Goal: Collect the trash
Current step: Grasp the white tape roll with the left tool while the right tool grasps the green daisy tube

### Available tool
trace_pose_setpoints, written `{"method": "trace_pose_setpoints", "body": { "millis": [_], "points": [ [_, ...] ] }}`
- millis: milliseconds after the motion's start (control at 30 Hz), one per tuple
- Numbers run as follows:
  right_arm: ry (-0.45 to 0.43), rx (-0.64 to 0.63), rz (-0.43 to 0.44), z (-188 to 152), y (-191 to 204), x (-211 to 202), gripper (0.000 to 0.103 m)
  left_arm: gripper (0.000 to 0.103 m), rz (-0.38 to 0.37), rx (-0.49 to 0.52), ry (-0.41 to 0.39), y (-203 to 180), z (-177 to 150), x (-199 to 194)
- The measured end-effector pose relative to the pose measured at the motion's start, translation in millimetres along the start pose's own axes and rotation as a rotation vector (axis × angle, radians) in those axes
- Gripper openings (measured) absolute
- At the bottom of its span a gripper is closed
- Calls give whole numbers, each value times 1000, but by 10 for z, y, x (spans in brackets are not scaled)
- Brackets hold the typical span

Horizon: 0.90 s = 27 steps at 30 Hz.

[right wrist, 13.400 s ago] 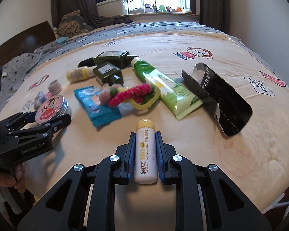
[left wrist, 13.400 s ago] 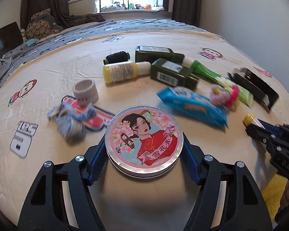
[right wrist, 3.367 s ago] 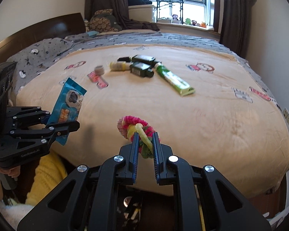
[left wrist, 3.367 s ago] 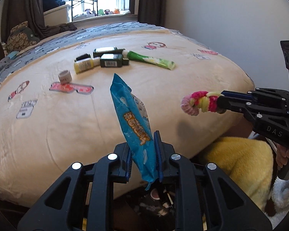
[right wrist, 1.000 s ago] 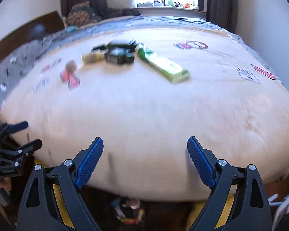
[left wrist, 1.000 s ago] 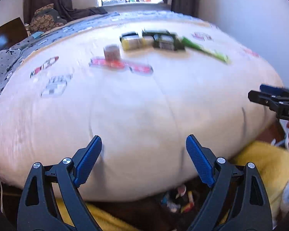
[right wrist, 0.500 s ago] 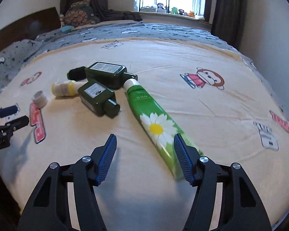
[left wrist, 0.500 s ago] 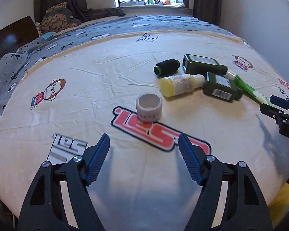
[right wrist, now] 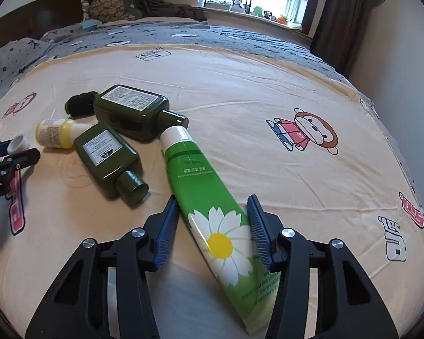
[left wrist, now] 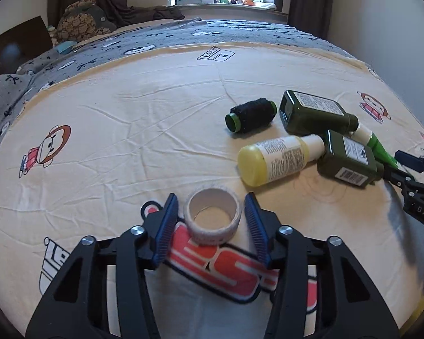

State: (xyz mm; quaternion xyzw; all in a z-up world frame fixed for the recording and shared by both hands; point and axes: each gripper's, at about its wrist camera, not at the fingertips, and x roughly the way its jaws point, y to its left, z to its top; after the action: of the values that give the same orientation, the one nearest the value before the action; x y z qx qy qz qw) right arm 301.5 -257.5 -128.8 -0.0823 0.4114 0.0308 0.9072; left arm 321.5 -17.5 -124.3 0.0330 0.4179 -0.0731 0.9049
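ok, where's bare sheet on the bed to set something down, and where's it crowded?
Free: the wide stretch around the monkey print, right of the green tube; also left of the tape ring. Crowded: the green bottles, yellow bottle and black spool lie bunched together.

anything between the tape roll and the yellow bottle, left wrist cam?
Nothing. In the left wrist view the stretch from the tape roll to the yellow bottle is bare, wrinkled bedsheet; the two lie apart.
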Motion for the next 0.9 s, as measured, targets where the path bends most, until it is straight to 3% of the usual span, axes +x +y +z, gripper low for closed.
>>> {"method": "trace_pose_setpoints", "body": {
  "millis": [67,133,367,633,900],
  "points": [
    [3,-1,-4,38,-3,38,37,32,2,-12,1,-16,26,29],
    [7,-2,-15,80,-2,77,25,31,9,-24,7,-22,53,56],
    [21,81,56,104,-145,42,9,31,34,16,11,-79,62,22],
    [-13,109,114,-164,-309,-374,9,30,-4,50,-29,-171,-134,-429],
    [-101,20,168,-653,-144,-1272,9,30,-81,100,-111,-460,-529,-1179]
  ]
}}
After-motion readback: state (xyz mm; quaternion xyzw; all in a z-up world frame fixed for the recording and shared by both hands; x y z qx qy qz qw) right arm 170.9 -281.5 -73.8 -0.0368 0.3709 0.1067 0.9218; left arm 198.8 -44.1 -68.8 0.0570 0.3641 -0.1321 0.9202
